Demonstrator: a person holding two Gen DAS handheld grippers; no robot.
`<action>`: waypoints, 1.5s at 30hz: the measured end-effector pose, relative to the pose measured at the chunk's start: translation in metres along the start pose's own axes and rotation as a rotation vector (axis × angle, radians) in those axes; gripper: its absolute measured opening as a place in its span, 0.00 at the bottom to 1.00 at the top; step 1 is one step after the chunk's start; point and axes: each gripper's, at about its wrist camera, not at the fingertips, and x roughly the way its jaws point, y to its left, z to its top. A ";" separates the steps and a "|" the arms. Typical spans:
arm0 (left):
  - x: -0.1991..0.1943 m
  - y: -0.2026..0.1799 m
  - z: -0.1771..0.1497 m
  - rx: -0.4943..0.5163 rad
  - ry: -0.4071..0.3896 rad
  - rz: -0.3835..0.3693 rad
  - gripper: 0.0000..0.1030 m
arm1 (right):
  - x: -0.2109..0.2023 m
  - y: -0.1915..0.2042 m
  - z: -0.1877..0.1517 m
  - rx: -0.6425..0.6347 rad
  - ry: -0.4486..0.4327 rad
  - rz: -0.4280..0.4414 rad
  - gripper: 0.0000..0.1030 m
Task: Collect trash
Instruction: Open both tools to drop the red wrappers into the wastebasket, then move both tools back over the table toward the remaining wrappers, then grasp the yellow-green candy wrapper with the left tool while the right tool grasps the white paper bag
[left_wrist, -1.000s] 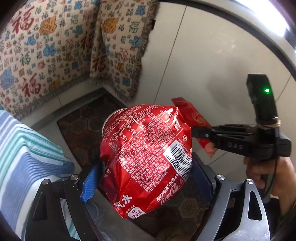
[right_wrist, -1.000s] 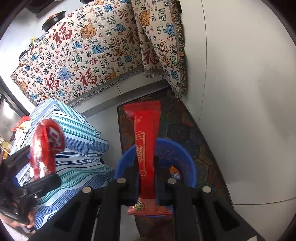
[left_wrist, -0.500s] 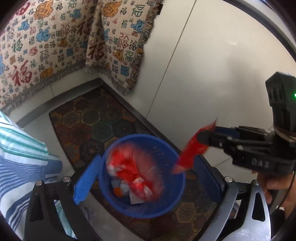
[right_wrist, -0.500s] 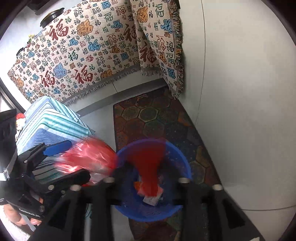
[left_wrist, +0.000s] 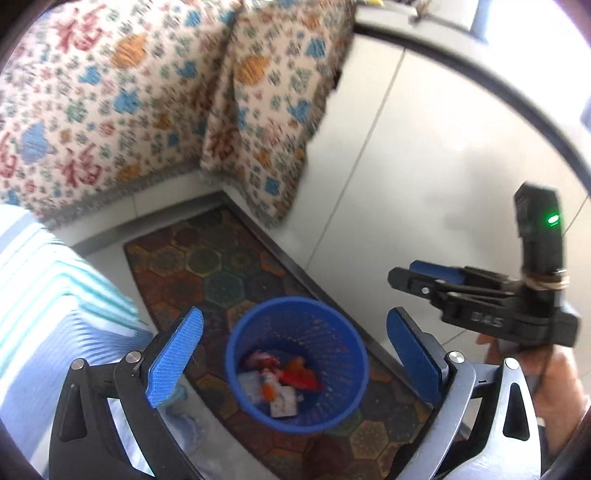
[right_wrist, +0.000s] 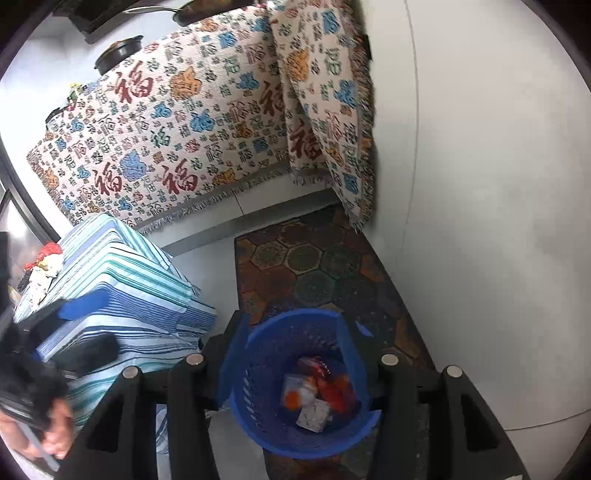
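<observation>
Now both grippers (left_wrist: 293, 347) (right_wrist: 291, 363) empty over upright basket (left_wrist: 354, 343).

1. The crushed red can (left_wrist: 260, 360) is no longer gripped by the left gripper (left_wrist: 293, 354); it is seen below the spread jaws, inside the blue basket (left_wrist: 345, 400).
2. The red wrapper (right_wrist: 338, 395) is released from the right gripper (right_wrist: 291, 363), whose jaws are parted, and lies in the basket beneath them.
</observation>
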 end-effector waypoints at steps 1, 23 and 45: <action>-0.009 0.004 0.000 -0.006 -0.010 0.005 0.97 | -0.003 0.004 0.002 -0.009 -0.012 -0.005 0.49; -0.224 0.283 -0.165 -0.265 0.113 0.573 0.98 | 0.015 0.364 -0.082 -0.593 0.027 0.274 0.59; -0.198 0.344 -0.095 -0.244 -0.004 0.546 0.85 | 0.072 0.438 -0.092 -0.619 0.090 0.272 0.61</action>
